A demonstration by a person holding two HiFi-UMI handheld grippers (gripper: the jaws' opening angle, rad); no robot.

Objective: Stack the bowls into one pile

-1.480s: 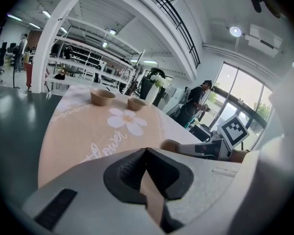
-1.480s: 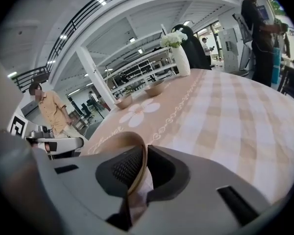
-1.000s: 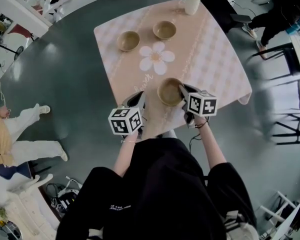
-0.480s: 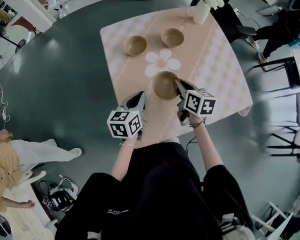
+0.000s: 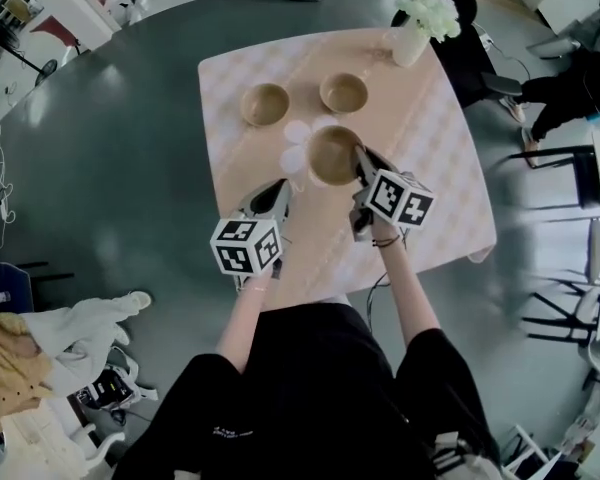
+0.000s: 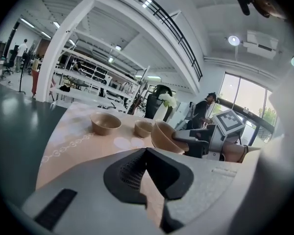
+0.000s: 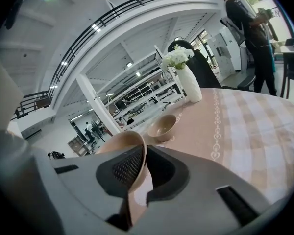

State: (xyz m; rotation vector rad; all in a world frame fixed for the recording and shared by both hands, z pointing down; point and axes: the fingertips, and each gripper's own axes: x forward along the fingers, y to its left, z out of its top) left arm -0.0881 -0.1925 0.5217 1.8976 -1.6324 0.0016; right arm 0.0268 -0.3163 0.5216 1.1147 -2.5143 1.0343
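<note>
- Fingers [image 7: 126,169] of my right gripper [image 5: 358,160] pinch the rim of a tan ceramic bowl [image 5: 330,154], tilted above the pink checked table [image 5: 430,168].
- Beyond it sit a second tan bowl [image 5: 265,103] and a third tan bowl [image 5: 344,92], apart.
- Left gripper [image 5: 278,192]: tips together, empty.

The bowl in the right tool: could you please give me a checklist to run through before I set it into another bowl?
1. Right tool clamped on the held bowl at its rim: ok.
2. Held bowl clear of the table: ok.
3. Held bowl level: not ok, it looks tilted in the left gripper view.
4. Far right bowl and far left bowl upright and empty: ok.
5. Vase out of the way: ok, it stands at the table's corner.
6. Left tool empty: ok.
</note>
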